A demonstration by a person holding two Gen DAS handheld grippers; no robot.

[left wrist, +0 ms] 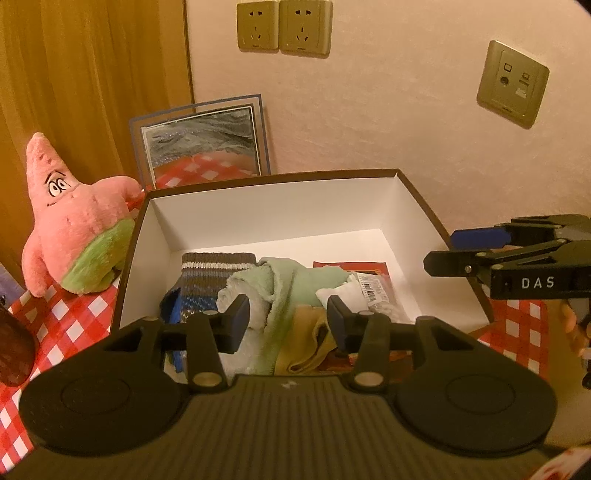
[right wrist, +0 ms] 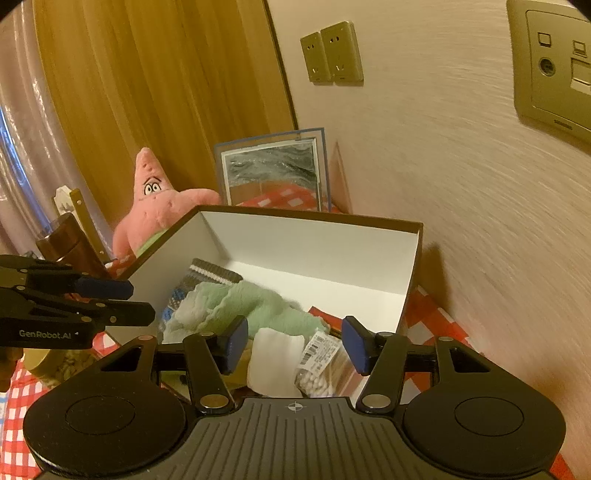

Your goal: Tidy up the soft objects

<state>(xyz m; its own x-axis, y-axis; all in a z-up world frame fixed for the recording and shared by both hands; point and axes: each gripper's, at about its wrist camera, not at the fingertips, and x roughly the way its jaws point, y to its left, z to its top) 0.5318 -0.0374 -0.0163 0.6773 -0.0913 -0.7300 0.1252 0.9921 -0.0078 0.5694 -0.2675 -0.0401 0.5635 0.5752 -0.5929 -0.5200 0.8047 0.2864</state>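
An open brown box with white walls (left wrist: 280,206) (right wrist: 317,243) stands on the checked cloth. It holds a striped knit sock (left wrist: 207,280) (right wrist: 207,275), a green towel (left wrist: 295,280) (right wrist: 251,302), a yellow cloth (left wrist: 306,343), a white pad (right wrist: 275,363) and a bag of cotton swabs (left wrist: 376,291) (right wrist: 325,369). A pink Patrick plush (left wrist: 74,218) (right wrist: 159,206) stands left of the box. My left gripper (left wrist: 288,319) (right wrist: 140,301) is open and empty over the box's near side. My right gripper (right wrist: 295,343) (left wrist: 439,249) is open and empty at the box's right side.
A framed picture (left wrist: 201,142) (right wrist: 273,171) leans on the wall behind the box. A brown tumbler (right wrist: 70,243) (left wrist: 13,350) stands at the left. The red-and-white checked cloth (left wrist: 70,325) covers the table. Wall sockets (left wrist: 282,26) and a curtain (left wrist: 74,74) are behind.
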